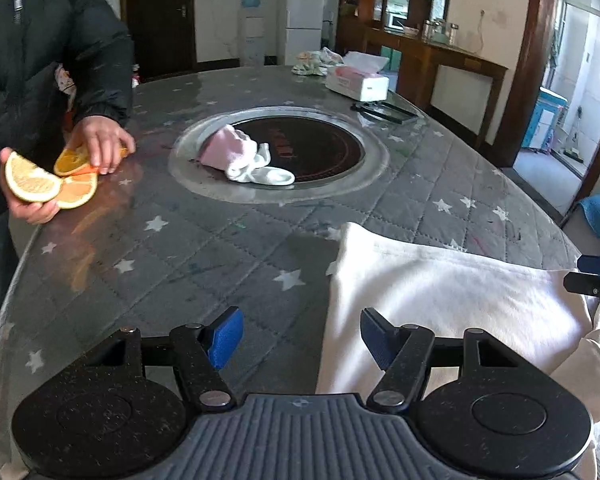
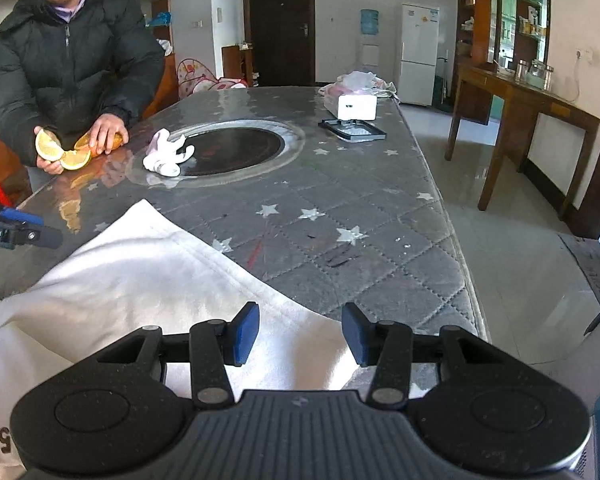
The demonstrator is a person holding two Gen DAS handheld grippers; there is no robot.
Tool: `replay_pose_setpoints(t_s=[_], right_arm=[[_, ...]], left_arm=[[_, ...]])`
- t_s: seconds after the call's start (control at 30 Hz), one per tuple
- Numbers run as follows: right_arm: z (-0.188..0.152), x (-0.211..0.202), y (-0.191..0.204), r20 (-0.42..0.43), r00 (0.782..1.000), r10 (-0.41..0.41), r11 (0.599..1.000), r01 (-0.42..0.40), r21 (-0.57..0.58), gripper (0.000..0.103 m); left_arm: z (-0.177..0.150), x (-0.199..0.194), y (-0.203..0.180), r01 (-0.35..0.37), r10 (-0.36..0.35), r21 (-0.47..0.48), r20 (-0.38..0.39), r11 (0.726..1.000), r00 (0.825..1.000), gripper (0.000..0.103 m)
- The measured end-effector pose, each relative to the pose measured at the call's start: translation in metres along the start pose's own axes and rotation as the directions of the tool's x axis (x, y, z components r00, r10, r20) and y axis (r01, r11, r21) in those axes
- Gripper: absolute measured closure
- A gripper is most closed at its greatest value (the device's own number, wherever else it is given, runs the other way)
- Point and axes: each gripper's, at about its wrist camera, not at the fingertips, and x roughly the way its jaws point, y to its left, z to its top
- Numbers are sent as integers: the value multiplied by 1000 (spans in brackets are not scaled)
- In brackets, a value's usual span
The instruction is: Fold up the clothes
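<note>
The garment (image 1: 440, 292), white and pale, lies spread at my end of the table (image 1: 228, 240), on the near side of the round hob (image 1: 300, 148) and well short of it, with part of it drooping over the table edge toward me. My left tongs (image 1: 302, 340) hang apart over its left border, gripping nothing; my right tongs (image 2: 300, 334) are likewise apart above its right border, cloth under one blue pad and table under the other. Whether this is a flat piece waiting for a fold or one already doubled over, I cannot judge from here. If I do pinch, I reckon I should take both borders level, low on the cloth, and catch one layer cleanly so it carries without a twist. One clean corner points toward the hob, slightly to its left. The long axis seems to run from me toward the hob, though the near end is hidden. A small pink and white bundle (image 1: 240, 156) lies on the hob's rim.
</note>
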Motion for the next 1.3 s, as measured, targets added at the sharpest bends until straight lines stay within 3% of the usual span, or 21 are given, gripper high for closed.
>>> replay_pose_setpoints(t_s=[0.43,0.5,0.63,0.7,0.77,1.3], right_arm=[[-10,6,-26,-61,997,-38,997,42,59,58],[-11,10,-27,-75,997,-29,997,34,62,71],[-13,16,-29,-89,996,-20,998,25,62,87],[-9,19,-29,-87,996,-23,998,27,54,94],[-4,21,-28,-83,996,-27,999,30,41,96],[86,78,8,50,998,-39,995,43,-85,97]], left_arm=[[26,48,-23,37,-36,37,-17,999,999,36],[27,55,-25,48,-47,40,-30,998,998,38],[24,65,-26,71,-69,46,-38,996,997,59],[24,65,-25,81,-80,53,-26,995,996,82],[24,64,-22,101,-100,39,-26,994,995,92],[27,59,18,-35,38,-79,29,996,999,93]])
